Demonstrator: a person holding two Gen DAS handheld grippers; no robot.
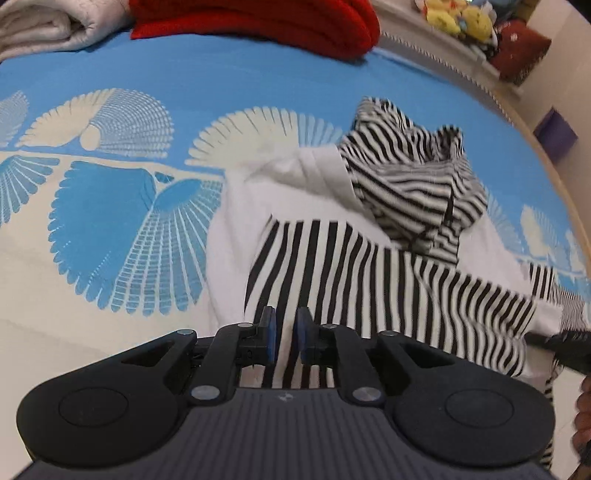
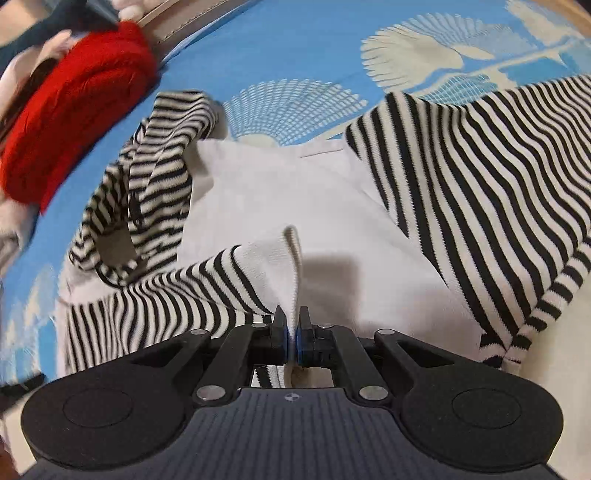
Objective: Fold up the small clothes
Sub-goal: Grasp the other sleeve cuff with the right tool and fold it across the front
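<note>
Noted toward the far left corner of the bed [image 1: 258,66]: a folded pale quilted blanket [image 1: 48,29], and just beside it a red knit garment [image 1: 258,22] lying bunched against the far edge, not visibly folded. Found across the middle of the blue fan-patterned bed cover: a black-and-white striped garment [image 1: 369,277] with white panels, spread but rumpled, its finer-striped hood part [image 1: 417,184] heaped toward the far side. Left gripper [image 1: 284,332] poised low over the near striped portion, jaws parted a little with striped cloth between them; no pad seen pressing on the fabric, so judged released rather than gripping. Right gripper [image 2: 291,332] clenched on a raised ridge of white and striped fabric [image 2: 291,266] at the garment's near edge, cloth plainly pinched between the blue pads [image 2: 284,341]. Soft toys [image 1: 458,18] observed beyond the far right corner of the bed, off the work area. Assessment: folding of the striped garment judged barely begun, with no clean crease or squared outline visible. Outstanding: flattening, folding sides and hood inward, stacking; red garment likewise pending.
</note>
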